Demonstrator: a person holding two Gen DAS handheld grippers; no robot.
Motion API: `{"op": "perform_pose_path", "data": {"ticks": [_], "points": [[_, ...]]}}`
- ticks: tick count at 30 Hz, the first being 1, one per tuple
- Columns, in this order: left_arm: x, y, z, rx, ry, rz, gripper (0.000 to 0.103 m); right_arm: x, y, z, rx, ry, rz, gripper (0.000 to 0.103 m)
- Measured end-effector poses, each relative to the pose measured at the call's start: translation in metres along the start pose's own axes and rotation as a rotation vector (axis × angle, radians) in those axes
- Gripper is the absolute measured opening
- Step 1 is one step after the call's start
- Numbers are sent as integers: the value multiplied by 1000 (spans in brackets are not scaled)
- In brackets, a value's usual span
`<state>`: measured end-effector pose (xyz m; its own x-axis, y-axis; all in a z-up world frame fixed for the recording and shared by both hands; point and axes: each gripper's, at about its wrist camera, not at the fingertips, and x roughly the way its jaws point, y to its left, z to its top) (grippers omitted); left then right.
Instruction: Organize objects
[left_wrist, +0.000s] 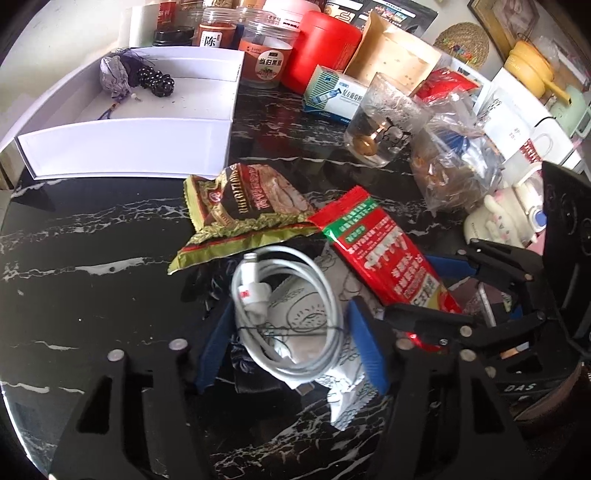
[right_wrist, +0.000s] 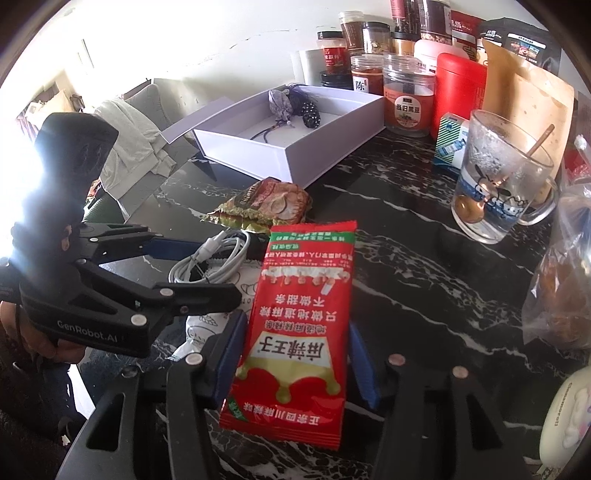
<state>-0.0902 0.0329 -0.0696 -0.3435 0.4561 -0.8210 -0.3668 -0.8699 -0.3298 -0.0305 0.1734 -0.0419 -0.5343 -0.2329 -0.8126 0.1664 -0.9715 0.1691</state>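
Note:
A coiled white cable (left_wrist: 288, 314) lies on a white printed packet (left_wrist: 343, 362) on the black marble table. My left gripper (left_wrist: 291, 343) is open, its blue pads on either side of the cable. A red snack packet (right_wrist: 295, 325) lies between the open blue pads of my right gripper (right_wrist: 295, 354); it also shows in the left wrist view (left_wrist: 388, 254). A green and brown snack packet (left_wrist: 240, 210) lies just beyond the cable. An open white box (left_wrist: 125, 147) holding a purple pouch (left_wrist: 114, 74) and a black beaded item (left_wrist: 157, 81) stands at the far left.
A glass mug (right_wrist: 502, 177) with a spoon stands to the right. A clear plastic bag of food (left_wrist: 458, 155) lies beside it. Jars, a red canister (left_wrist: 321, 51), a medicine box (left_wrist: 328, 96) and a brown paper bag (right_wrist: 524, 88) line the back.

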Motion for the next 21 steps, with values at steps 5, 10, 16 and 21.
{"op": "perform_pose_path", "data": {"ticks": [5,10,16,21], "points": [[-4,-5,1,13,-5,21,55,-4,-3,0,5,-16,-3,50],[-12,-3,0,5,-13,47,54,-10,-6,1,7,-31,2,49],[-33,1,-1,21,-46,84,54,-17,-1,3,-18,-44,1,49],[-53,0,-5,26,-70,149,54,-25,11,6,-60,-59,10,49]]}}
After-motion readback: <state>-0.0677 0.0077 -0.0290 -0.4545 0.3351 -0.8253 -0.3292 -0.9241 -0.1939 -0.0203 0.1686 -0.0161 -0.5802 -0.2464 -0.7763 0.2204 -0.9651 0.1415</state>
